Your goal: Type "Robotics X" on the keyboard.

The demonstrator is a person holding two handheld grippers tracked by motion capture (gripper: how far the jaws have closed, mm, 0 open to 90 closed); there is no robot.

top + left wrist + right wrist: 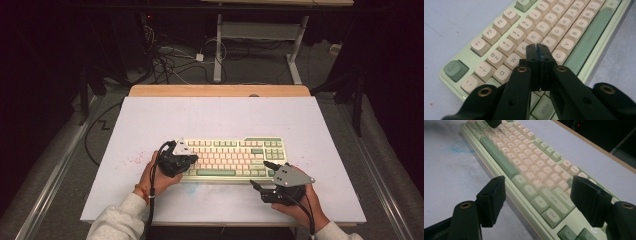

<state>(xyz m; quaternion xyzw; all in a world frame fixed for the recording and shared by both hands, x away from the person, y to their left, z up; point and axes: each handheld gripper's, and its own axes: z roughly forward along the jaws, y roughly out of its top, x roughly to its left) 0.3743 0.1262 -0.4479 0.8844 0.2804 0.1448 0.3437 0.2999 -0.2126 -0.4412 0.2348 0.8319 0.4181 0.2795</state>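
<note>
A pale green keyboard [232, 157] with cream keys lies across the middle of the white table top [225, 120]. My left gripper [191, 159] is over its left end. In the left gripper view its jaws are pressed together with nothing between them, and the left gripper [537, 48] has its tips just above the keyboard [564, 32] near the E and D keys. My right gripper [262, 175] is at the keyboard's front right corner. The right gripper [539, 187] is open wide, one jaw over the table and one over the right-hand keys of the keyboard [524, 167].
A wooden strip [220, 90] runs along the table's far edge. Behind it stand another table's white legs [218, 55] and a tangle of floor cables [165, 55]. A faint blue smudge [461, 146] marks the surface in front of the keyboard.
</note>
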